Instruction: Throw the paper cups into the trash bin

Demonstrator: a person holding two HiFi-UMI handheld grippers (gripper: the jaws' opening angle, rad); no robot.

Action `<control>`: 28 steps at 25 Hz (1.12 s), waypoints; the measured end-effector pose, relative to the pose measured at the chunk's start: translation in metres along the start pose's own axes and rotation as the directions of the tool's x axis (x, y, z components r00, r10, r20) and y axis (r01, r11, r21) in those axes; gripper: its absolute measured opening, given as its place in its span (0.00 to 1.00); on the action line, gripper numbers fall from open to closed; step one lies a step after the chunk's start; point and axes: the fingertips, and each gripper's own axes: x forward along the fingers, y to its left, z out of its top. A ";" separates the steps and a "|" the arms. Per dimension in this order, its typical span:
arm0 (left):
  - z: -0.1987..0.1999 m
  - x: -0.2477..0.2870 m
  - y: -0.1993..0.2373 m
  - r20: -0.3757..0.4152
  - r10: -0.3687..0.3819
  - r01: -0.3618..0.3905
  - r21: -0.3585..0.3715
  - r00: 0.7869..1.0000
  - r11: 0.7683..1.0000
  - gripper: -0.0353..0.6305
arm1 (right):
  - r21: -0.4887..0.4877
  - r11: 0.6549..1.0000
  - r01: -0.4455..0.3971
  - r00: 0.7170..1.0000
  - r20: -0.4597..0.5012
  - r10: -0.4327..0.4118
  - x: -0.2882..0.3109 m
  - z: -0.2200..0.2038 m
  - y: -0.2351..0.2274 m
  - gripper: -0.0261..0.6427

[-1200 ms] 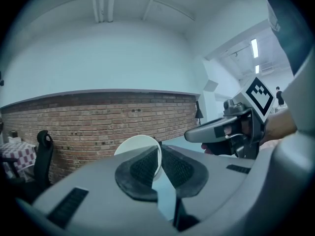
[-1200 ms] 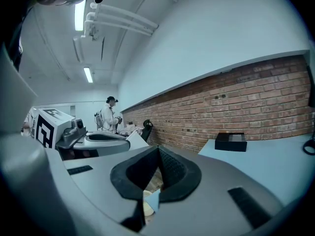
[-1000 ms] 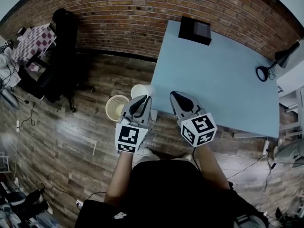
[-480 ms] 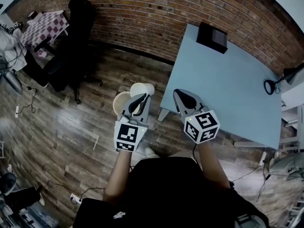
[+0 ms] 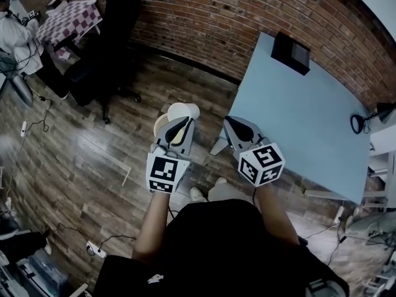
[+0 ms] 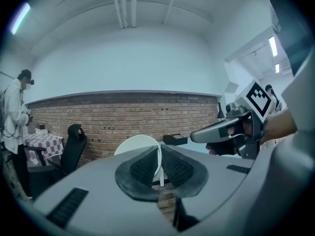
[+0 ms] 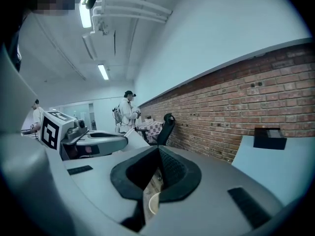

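paper cup (image 6: 138, 146) level in left tongs (image 6: 160, 159), axis along them

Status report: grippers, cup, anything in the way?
Left gripper shut on paper cup rim. Right gripper shut, empty. Cup appears above trash bin on floor. No obstruction seen.

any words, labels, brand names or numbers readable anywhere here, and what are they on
No readable words, brands or numbers in any view.
Left tool and right tool: their cubes carry only black-and-white square marker patterns, no letters.
Paper cup: plain white, no print visible.
Shirt: a small white mark near the bottom edge, too small to read.
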 end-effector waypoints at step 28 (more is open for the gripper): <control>-0.012 0.032 0.089 -0.038 0.184 -0.186 -0.068 0.982 0.980 0.09 | 0.030 0.969 -0.244 0.967 0.077 0.241 0.115 0.043 -0.006 0.05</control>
